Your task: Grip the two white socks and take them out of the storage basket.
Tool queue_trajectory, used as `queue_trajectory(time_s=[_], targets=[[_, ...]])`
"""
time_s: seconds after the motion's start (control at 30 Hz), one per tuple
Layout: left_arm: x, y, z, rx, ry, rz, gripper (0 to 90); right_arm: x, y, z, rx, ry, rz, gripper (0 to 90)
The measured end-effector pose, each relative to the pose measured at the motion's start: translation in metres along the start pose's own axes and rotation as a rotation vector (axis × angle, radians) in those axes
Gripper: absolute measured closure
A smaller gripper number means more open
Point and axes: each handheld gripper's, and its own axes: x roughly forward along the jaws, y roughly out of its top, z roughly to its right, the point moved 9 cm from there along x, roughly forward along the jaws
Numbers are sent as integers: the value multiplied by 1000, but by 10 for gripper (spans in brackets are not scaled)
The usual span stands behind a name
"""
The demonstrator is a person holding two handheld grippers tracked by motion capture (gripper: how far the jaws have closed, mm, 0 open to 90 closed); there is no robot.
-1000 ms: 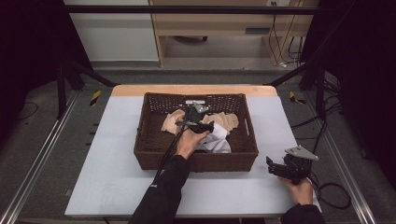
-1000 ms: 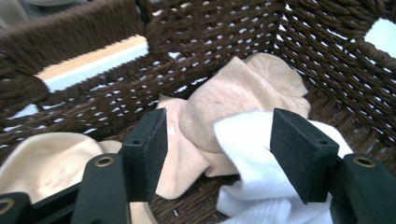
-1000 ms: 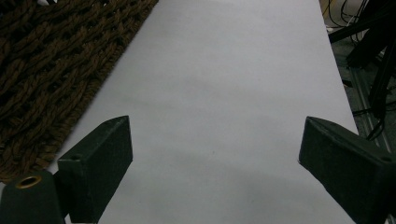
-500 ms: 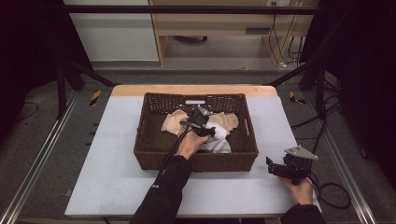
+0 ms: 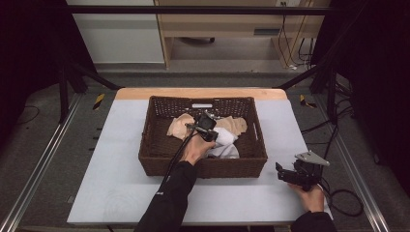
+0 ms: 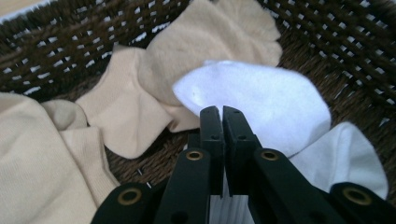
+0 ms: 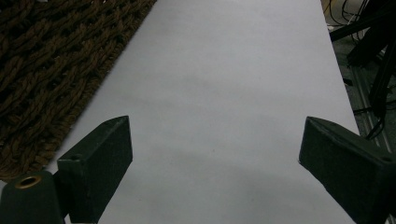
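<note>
On the grey table (image 5: 111,183), a wicker basket (image 5: 150,159) holds beige socks (image 6: 140,107) and white socks (image 6: 266,107).

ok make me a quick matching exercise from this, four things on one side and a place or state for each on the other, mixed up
Things:
1. left gripper
2. right gripper
3. white sock
4. wicker basket

Places or states:
A. jaws wide apart over the bare table top
B. stands on the table with socks inside
C. jaws just closed, pinching white fabric
D. lies in the basket beside the beige socks

Pairs: 1-C, 2-A, 3-D, 4-B
</note>
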Motion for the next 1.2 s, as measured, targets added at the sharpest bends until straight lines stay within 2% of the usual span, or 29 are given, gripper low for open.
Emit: queue_trajectory(time_s=[0.1,0.17,0.37,0.43,0.47,0.5,0.73,0.83,0.97,1.2], targets=[[-6,6,0,5,-11,47,875,0,0,0,-1,-1,-2,98],[-11,10,0,-11,-23,95,876,0,0,0,-1,-2,1,98],[-28,24,-2,-9,-20,206,878,0,1,1,-3,-3,4,98],[-36,30,-1,0,-22,251,877,0,1,1,-3,-2,6,98],[-45,35,-1,4,-20,292,877,0,1,1,-2,-3,6,98],[-45,35,-1,4,-20,292,878,0,1,1,-2,-3,6,98],[-80,53,-2,7,-10,414,878,0,1,1,-6,-7,5,98],[-95,60,-3,6,-10,451,878,0,1,1,-8,-8,5,98],[-116,69,-6,17,9,485,878,0,0,1,-8,-9,5,98],[-152,80,-16,9,35,552,879,0,1,0,-8,-8,6,99]])
